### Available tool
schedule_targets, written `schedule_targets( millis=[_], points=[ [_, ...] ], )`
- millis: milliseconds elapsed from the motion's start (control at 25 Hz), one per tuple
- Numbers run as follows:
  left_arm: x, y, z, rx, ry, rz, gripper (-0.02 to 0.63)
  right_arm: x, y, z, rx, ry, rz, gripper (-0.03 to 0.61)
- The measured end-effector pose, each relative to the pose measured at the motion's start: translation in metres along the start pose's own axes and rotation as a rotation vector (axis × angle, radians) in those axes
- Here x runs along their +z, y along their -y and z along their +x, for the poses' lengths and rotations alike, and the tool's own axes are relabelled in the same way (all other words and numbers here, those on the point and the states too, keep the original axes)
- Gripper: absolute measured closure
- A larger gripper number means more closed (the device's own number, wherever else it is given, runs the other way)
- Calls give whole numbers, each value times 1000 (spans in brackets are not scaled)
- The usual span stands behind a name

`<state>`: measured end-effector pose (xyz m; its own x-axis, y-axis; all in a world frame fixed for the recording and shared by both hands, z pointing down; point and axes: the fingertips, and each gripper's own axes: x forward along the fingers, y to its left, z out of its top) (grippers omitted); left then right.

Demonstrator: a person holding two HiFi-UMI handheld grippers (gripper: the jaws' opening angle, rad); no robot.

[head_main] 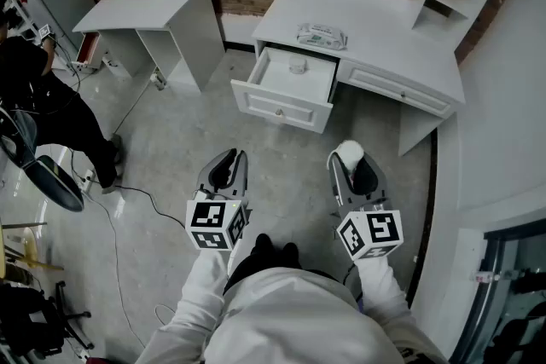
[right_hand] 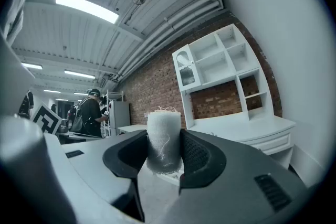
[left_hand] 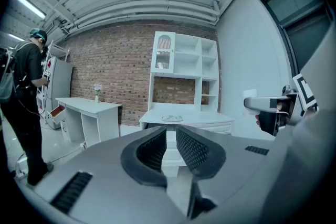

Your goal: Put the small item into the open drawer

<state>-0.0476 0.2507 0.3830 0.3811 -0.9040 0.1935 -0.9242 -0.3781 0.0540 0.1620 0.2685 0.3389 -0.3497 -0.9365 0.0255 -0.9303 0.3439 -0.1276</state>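
**Head view.** The right gripper (head_main: 350, 159) carries the white gauze roll (head_main: 347, 152) at its tip. The left gripper (head_main: 227, 164) is at its 9 o'clock. The open drawer (head_main: 281, 110) of the desk (head_main: 375, 21) lies well apart, at 11 o'clock from the roll. A small white object (head_main: 297, 66) already sits inside it.

The step in hand appears to be the carry. The operator should hold the pinch steady, bring the roll over the drawer's front edge, lower it onto bare floor beside that object, and spread the jaws only once it is inside the walls.

**Left gripper view.** The fingers stand a narrow slit apart, with nothing between them. The desk lies dead ahead at 12 o'clock.

**Right gripper view.** Both pads press the flanks of the upright roll, whose top projects above them. A loose thread hangs down its face. Only this view confirms pad contact. Only the head view shows the drawer's interior.
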Motion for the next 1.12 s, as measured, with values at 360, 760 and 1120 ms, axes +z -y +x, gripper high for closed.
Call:
schedule_targets(
  millis=[360, 760, 1120],
  points=[
    [-2, 4, 5, -4, -3, 18, 543, -7, 10, -3, -8, -10, 9, 382],
    [-1, 12, 4, 8, 8, 36, 554, -6, 13, -6, 30, -2, 53, 380],
    [4, 5, 21, 12, 10, 47, 563, -1, 27, 10, 15, 8, 58, 379]
  ],
)
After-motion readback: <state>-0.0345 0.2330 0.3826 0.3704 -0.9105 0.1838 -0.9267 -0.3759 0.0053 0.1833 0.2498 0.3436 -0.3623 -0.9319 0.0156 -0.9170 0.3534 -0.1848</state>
